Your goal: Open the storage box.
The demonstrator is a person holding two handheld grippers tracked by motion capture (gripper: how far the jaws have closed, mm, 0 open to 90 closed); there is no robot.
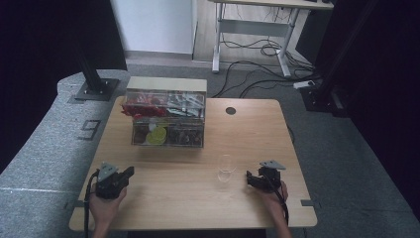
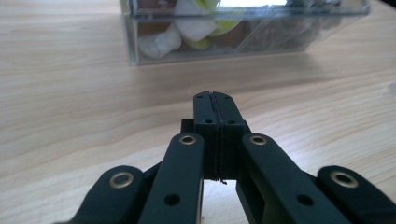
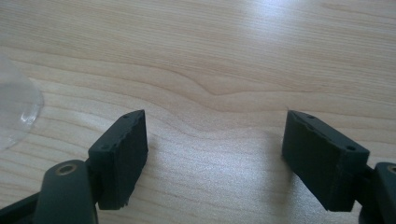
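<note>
the left gripper (image 1: pixel 130 173) sits at the near left of the wooden table (image 1: pixel 247 129), held low over the boards; in the left gripper view its black jaws are pressed flat together with nothing between them, the pads meeting in a thin seam. it points toward the clear compartment box (image 1: pixel 167 119), which stands well apart from it toward the far left of the table, so the shut jaws read as a resting or start pose, not a grip. the box is divided into cells, so that each kind of thing stays sorted and can be seen through the walls: red pieces (image 1: pixel 141 108) in the upper left cell, a yellow-green round item (image 1: pixel 157 135) in a front cell, darker contents beside it that i cannot make out. the right gripper (image 1: pixel 250 177) rests at the near right, jaws wide apart over bare wood and holding nothing. just beside it, toward the middle of the table, stands the clear glass (image 1: pixel 226 169), upright and apparently empty; its curved edge shows at the left of the right gripper view (image 3: pixel 16 112), off to the side of the jaws and not between them. my reading: the glass is set in the open near edge so either gripper can reach it, and the spread right jaws suit taking or steadying it. being thin and clear, it could tip under a sideways nudge.
</note>
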